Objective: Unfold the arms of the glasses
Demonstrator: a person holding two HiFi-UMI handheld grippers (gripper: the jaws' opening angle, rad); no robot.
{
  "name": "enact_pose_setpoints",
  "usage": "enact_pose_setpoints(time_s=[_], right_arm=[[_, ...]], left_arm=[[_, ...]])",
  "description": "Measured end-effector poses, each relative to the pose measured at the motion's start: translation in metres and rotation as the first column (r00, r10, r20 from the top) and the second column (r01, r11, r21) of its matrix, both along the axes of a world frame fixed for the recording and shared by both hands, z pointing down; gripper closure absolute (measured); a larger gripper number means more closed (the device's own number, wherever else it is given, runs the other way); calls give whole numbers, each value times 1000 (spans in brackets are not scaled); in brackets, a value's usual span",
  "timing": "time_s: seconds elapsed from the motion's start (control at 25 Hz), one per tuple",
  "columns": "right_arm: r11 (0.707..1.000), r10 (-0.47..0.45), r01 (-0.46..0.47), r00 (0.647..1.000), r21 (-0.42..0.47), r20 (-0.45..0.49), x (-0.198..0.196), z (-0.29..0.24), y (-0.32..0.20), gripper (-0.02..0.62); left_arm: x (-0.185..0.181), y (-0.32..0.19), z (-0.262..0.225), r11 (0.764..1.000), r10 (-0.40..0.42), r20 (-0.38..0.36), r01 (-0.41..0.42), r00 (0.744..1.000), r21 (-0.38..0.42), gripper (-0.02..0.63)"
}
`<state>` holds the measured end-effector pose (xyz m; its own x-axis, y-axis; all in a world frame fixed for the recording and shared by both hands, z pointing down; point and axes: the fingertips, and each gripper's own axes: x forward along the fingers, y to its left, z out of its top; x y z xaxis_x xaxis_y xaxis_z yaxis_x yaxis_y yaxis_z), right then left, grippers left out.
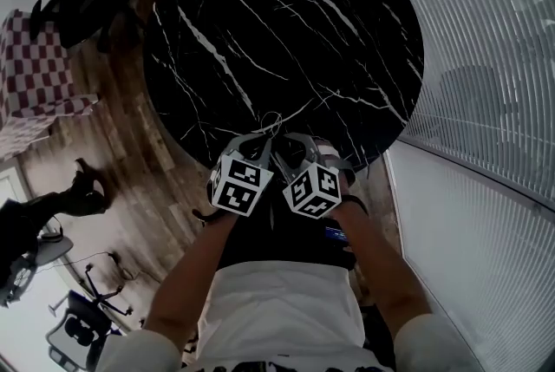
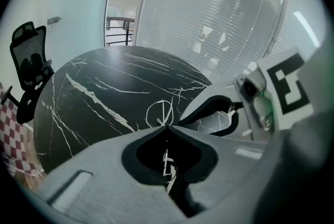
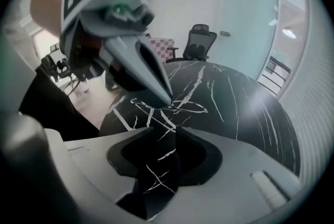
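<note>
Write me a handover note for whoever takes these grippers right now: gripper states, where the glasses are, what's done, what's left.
Left gripper: jaws shut, tips apparently pinching the wire frame of the glasses.
Right gripper: jaws apart, nothing between them, tips close to the glasses.
Glasses: over the near edge of the black marble table, between the two grippers.
Done: frame secured on the left side. The wire is too thin against the marble veins to tell which arms are out.
Left: check both arms, swing out any folded one with the right gripper.
</note>
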<state>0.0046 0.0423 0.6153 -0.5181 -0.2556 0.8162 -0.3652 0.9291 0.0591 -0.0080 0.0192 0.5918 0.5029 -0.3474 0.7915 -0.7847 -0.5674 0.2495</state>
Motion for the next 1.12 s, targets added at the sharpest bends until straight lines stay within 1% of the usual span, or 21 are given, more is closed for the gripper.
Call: enact_pose_setpoints(time_s=[0.08, 0.16, 0.32, 0.44, 0.52, 0.68, 0.88, 1.12], right_arm=[[995, -74, 78, 995, 57, -71, -6, 16, 1, 455], [985, -116, 129, 986, 111, -120, -9, 26, 1, 454], [962, -166, 199, 970, 189, -178, -14, 36, -2, 454], [947, -187, 231, 962, 225, -199, -16, 37, -6, 488], [940, -196, 244, 958, 238, -209, -17, 36, -8, 522], [931, -213, 267, 951, 247, -224, -17, 33, -6, 537], [933, -214, 270, 948, 239, -235, -12, 29, -3, 549], [932, -227, 290, 934, 217, -274, -3, 25, 3, 561]], left_arm=[[1, 1, 0, 1000, 6, -3, -6, 1000, 1, 601], [2, 1, -1, 1000, 11, -9, -11, 1000, 1, 601], [3, 6, 2, 1000, 10, -19, -11, 1000, -20, 601], [2, 7, 1, 1000, 13, -26, -13, 1000, -23, 601], [1, 8, 0, 1000, 7, -30, -8, 1000, -27, 601], [-3, 7, -4, 1000, -10, -53, 9, 999, -30, 601], [-4, 3, -11, 999, -30, -101, 26, 994, -40, 601], [-5, -3, -19, 998, -50, -159, 43, 986, -48, 601]])
